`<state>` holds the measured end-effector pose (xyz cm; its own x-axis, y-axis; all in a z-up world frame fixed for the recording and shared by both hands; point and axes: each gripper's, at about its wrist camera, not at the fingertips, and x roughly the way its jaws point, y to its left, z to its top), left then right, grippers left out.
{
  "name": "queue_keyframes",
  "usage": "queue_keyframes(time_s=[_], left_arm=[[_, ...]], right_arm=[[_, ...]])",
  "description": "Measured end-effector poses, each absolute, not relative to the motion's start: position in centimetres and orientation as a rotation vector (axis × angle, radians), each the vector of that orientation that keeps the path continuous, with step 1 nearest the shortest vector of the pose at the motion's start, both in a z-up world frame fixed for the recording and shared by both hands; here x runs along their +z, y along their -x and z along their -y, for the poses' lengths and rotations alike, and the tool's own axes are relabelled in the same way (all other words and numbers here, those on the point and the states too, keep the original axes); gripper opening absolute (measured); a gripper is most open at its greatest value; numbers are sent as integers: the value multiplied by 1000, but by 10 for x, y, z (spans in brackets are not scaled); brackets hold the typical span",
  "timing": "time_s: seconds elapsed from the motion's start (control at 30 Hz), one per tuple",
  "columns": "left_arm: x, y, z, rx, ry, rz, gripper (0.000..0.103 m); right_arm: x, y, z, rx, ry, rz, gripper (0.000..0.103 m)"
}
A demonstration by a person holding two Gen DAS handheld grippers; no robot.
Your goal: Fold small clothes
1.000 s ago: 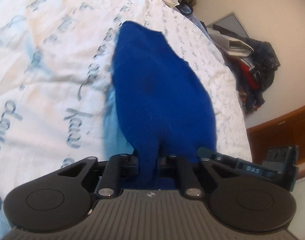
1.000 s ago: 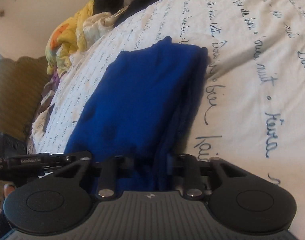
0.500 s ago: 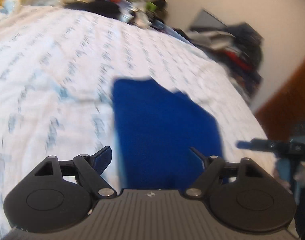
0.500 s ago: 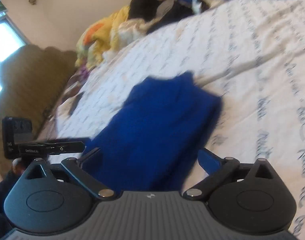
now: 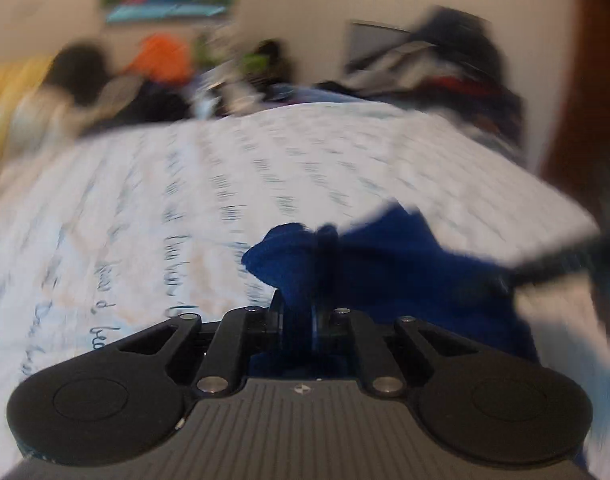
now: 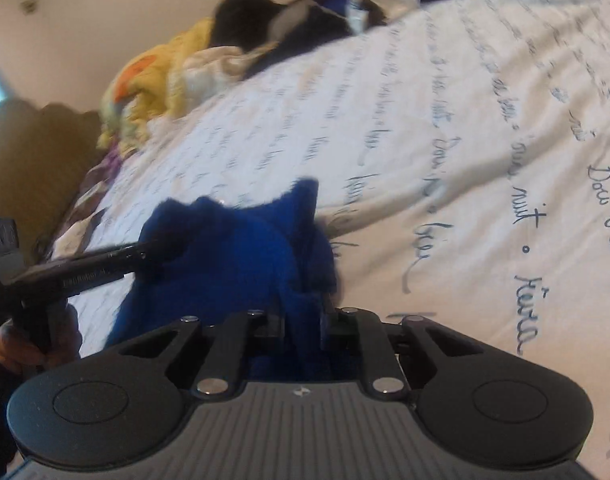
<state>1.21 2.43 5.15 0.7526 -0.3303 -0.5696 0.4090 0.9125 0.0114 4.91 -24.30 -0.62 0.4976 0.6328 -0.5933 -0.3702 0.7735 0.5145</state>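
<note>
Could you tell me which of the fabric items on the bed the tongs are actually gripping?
The blue garment: both the right tongs and left tongs pinch it; the other clothes lie untouched at the bed's far edge.

The left gripper point(image 5: 301, 312) points forward and downward, its jaws having just closed in, and they now pinch a fold of the blue garment point(image 5: 405, 276) between them. The right gripper point(image 6: 303, 320) stands the same way: its jaws have just been closing too, and blue cloth is clamped in the narrow gap. In the right wrist view the left gripper reaches in from the left edge, with the person's hand point(image 6: 29, 344) wrapped around its handle.
</note>
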Motion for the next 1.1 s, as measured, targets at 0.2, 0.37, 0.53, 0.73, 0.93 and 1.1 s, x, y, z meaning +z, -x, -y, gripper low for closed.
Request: queue_keyframes(time_s=[0.2, 0.37, 0.53, 0.73, 0.93, 1.1], left_arm=[[29, -55, -16, -286, -207, -628, 12], [22, -101, -37, -261, -131, -696, 17], [51, -50, -55, -285, -31, -659, 42], [48, -12, -8, -336, -174, -558, 74], [24, 1, 3, -332, -194, -590, 75], [18, 6, 1, -310, -202, -576, 84]], right_arm=[[-16, -95, 230, 546, -342, -885, 14], [-24, -138, 230, 560, -348, -900, 12], [1, -130, 251, 518, -461, -848, 27], [17, -164, 198, 600, -304, -885, 45], [23, -175, 132, 722, -86, -926, 44], [19, -185, 72, 792, 90, -930, 42]])
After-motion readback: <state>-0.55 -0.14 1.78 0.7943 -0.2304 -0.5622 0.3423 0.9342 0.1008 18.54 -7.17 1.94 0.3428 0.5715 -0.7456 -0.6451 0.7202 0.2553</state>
